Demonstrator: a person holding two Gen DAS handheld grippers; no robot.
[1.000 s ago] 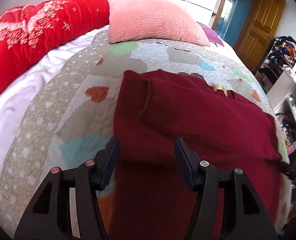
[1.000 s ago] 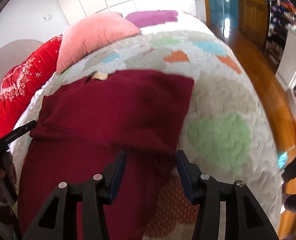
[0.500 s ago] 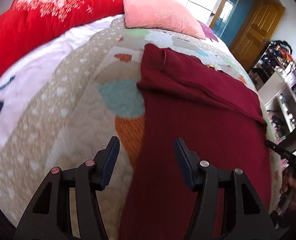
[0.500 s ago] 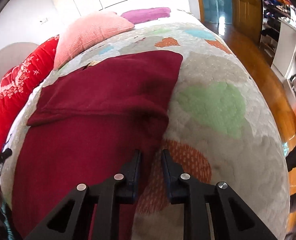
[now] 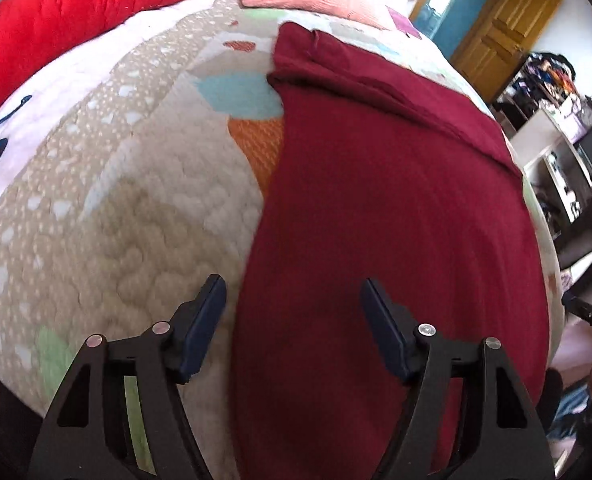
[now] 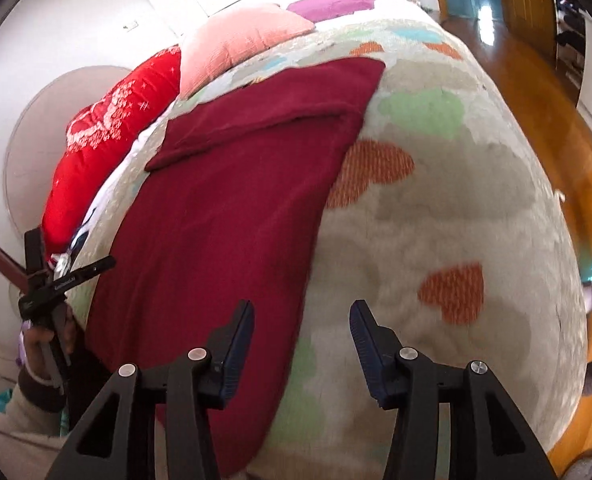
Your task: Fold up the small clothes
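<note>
While the dark red garment (image 5: 396,200) lies flat on the quilt (image 5: 115,200), filling the middle and right of the left view, we hold the left gripper (image 5: 291,300) spread wide over its left edge. The right gripper (image 6: 300,320) is spread too, empty, straddling the garment's right edge at bottom centre.

A plain dark red garment (image 5: 396,200) is seen spread on a quilt (image 5: 107,208) patterned in beige with white flecks and with orange, mint-green and light-blue hearts. A bright red blanket (image 6: 107,128) with white snowflake print, a salmon-pink pillow (image 6: 239,40) and a purple cloth (image 6: 332,4) are shown beyond, beside a honey-brown wooden floor (image 6: 556,140).
</note>
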